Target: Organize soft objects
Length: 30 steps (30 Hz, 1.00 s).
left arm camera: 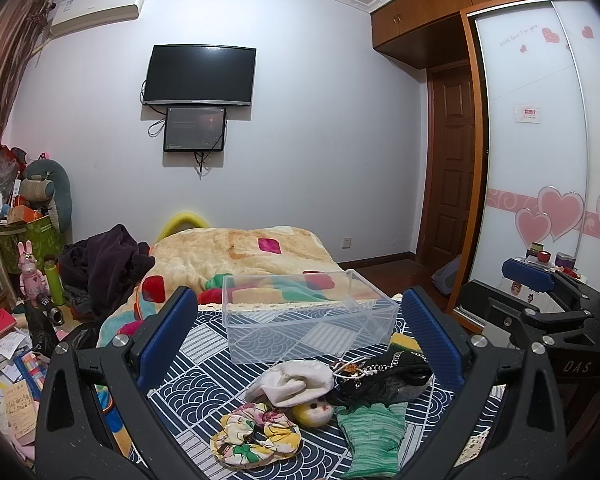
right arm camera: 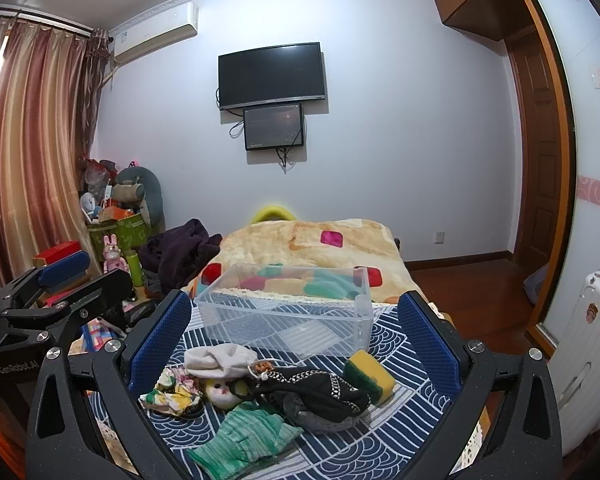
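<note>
Left wrist view: left gripper held wide apart, blue pads framing a cluster of soft things, clamped on nothing. Just beyond the fingertips, a clear plastic bin standing upright and holding nothing, resting on a navy-and-white patterned cloth. Nearer the camera, a cream fabric pouch touching a black beaded pouch; below them a floral scrunchie, a small yellow plush face and a green knitted glove. Yellow-and-green sponge peeking out behind the black pouch, near the bin's right corner. Right gripper off to the right, raised, seen from the side.

Right wrist view: right gripper likewise spread open and gripping nothing, same pile between its pads, sponge lying just beside the bin.

Further out, a beige blanket with coloured squares covering the bed behind the bin, dark clothing heaped at its left edge. On the far white wall, a black television with a smaller screen hung directly beneath, an air conditioner high at left. Striped curtains at left, cluttered boxes and a pink rabbit figure below them. Wooden door and a wardrobe with pink heart decals at right.
</note>
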Each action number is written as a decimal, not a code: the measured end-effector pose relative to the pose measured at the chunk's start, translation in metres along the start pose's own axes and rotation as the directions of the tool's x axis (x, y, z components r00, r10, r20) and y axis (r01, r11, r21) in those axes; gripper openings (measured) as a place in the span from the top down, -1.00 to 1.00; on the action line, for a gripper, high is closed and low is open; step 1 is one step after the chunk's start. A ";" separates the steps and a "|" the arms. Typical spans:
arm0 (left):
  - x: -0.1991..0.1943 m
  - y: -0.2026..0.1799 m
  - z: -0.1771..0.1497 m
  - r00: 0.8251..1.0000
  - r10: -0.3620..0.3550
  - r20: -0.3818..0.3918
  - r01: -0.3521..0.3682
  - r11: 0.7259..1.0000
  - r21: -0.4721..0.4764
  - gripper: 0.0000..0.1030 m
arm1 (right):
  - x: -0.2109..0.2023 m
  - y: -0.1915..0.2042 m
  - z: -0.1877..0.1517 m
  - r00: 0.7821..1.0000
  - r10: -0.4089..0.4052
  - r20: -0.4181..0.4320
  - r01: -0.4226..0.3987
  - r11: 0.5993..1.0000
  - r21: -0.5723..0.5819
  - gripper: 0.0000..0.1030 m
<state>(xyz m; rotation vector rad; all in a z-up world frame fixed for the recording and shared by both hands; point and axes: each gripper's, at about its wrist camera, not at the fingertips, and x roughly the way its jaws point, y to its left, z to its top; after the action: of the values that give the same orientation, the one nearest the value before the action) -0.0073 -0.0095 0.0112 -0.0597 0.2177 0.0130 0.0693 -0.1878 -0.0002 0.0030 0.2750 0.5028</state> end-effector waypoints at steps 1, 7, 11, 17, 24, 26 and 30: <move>0.000 0.000 0.001 1.000 -0.001 -0.001 0.001 1.000 0.000 -1.00 | 0.000 0.000 0.000 1.000 0.000 0.001 0.000 1.000 0.000 -1.00; 0.004 0.000 -0.003 1.000 0.001 -0.016 -0.001 1.000 0.003 -1.00 | 0.001 -0.001 0.001 1.000 0.002 0.002 -0.002 1.000 0.008 -1.00; 0.017 0.008 -0.013 0.998 -0.021 -0.064 0.020 1.000 -0.011 -1.00 | 0.005 -0.008 -0.001 1.000 -0.004 -0.008 0.004 1.000 0.020 -1.00; 0.044 0.022 -0.033 0.984 -0.049 -0.170 0.040 0.998 -0.056 -0.67 | 0.021 -0.021 -0.013 0.998 -0.001 -0.066 0.004 0.999 0.049 -0.92; 0.079 0.032 -0.061 0.956 -0.067 -0.285 0.039 0.994 -0.102 -0.39 | 0.042 -0.024 -0.032 0.986 0.031 -0.165 -0.022 0.998 0.058 -0.67; 0.087 0.033 -0.069 0.944 -0.099 -0.314 0.064 0.991 -0.120 -0.38 | 0.049 -0.023 -0.038 0.979 0.042 -0.198 -0.031 0.998 0.058 -0.66; 0.099 0.026 -0.079 0.926 -0.134 -0.353 0.099 0.988 -0.115 -0.38 | 0.063 -0.024 -0.050 0.964 0.055 -0.260 -0.041 0.997 0.061 -0.66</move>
<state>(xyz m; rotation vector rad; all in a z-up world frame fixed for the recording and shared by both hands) 0.0716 0.0123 -0.0891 -0.1704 0.5811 -0.1076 0.1204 -0.1817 -0.0661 -0.0029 0.5487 0.5444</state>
